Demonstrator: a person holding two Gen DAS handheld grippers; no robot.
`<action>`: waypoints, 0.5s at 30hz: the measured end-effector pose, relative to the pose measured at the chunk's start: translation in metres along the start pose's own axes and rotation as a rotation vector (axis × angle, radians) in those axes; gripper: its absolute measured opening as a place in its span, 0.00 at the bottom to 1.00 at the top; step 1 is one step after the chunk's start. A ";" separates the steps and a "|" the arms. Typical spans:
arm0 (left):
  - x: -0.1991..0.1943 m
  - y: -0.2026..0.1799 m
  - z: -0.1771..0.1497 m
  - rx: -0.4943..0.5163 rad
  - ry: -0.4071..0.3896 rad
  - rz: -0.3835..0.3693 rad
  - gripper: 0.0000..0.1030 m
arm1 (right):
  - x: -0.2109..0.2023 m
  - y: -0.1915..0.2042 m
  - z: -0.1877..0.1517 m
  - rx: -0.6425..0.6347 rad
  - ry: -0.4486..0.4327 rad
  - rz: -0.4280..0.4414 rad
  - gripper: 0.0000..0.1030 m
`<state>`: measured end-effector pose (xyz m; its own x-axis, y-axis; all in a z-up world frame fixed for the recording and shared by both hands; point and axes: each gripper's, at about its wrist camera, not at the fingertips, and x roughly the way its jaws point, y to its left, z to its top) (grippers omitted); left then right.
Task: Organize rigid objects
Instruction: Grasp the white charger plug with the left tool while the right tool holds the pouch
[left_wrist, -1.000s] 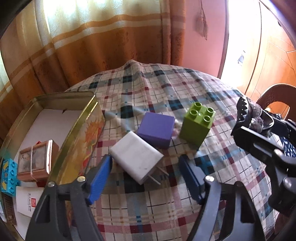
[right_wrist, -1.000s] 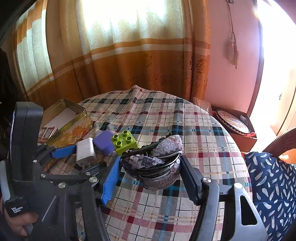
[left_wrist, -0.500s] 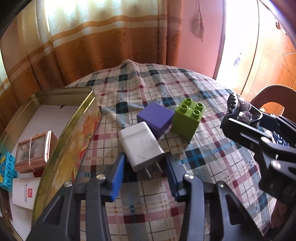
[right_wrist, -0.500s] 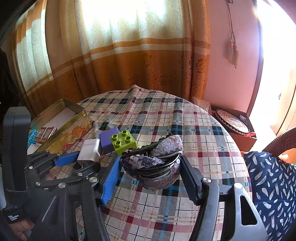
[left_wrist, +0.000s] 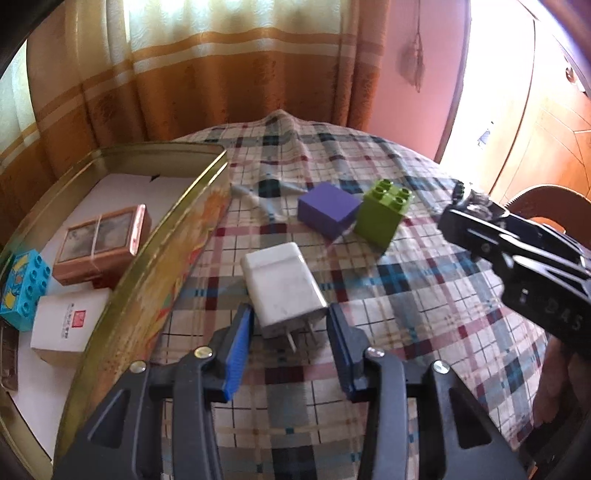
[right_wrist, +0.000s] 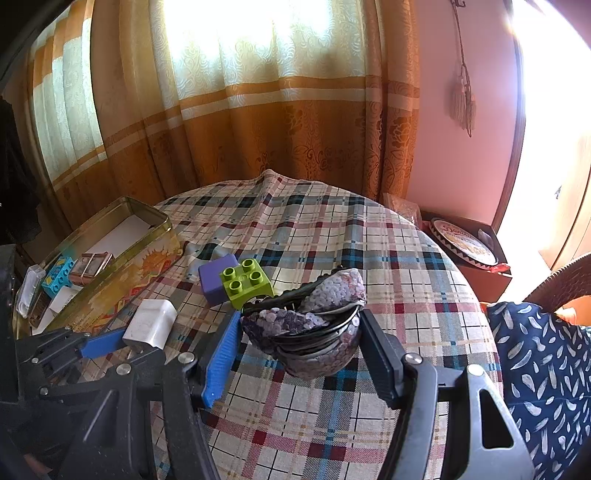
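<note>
Your left gripper (left_wrist: 290, 325) has closed in since a second ago: its fingers, then spread wide of the white charger (left_wrist: 282, 284), now clamp the plug end, prongs pointing back between them. The charger has slid with it toward the gold tin (left_wrist: 147, 273) and away from the purple block (left_wrist: 328, 214) and green brick (left_wrist: 384, 218), which sit where they were on the plaid cloth (left_wrist: 424, 295). Your right gripper (right_wrist: 295, 347) has not shifted; it grips the sequinned purse (right_wrist: 310, 332), as before.
</note>
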<state>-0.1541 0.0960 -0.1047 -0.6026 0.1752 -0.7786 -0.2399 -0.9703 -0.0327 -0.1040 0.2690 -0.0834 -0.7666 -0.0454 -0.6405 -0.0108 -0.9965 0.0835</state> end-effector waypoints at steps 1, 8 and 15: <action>0.002 0.000 0.001 0.000 -0.002 0.001 0.39 | 0.000 0.000 0.000 0.001 0.000 0.001 0.63; 0.007 -0.002 0.006 0.014 -0.006 -0.003 0.41 | 0.000 0.000 0.000 0.002 0.003 0.001 0.63; 0.001 0.001 0.005 -0.006 -0.017 -0.006 0.37 | -0.001 0.000 0.000 -0.003 -0.004 -0.002 0.63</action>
<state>-0.1587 0.0956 -0.1029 -0.6138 0.1839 -0.7677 -0.2388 -0.9702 -0.0415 -0.1032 0.2688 -0.0832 -0.7694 -0.0430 -0.6373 -0.0108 -0.9967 0.0802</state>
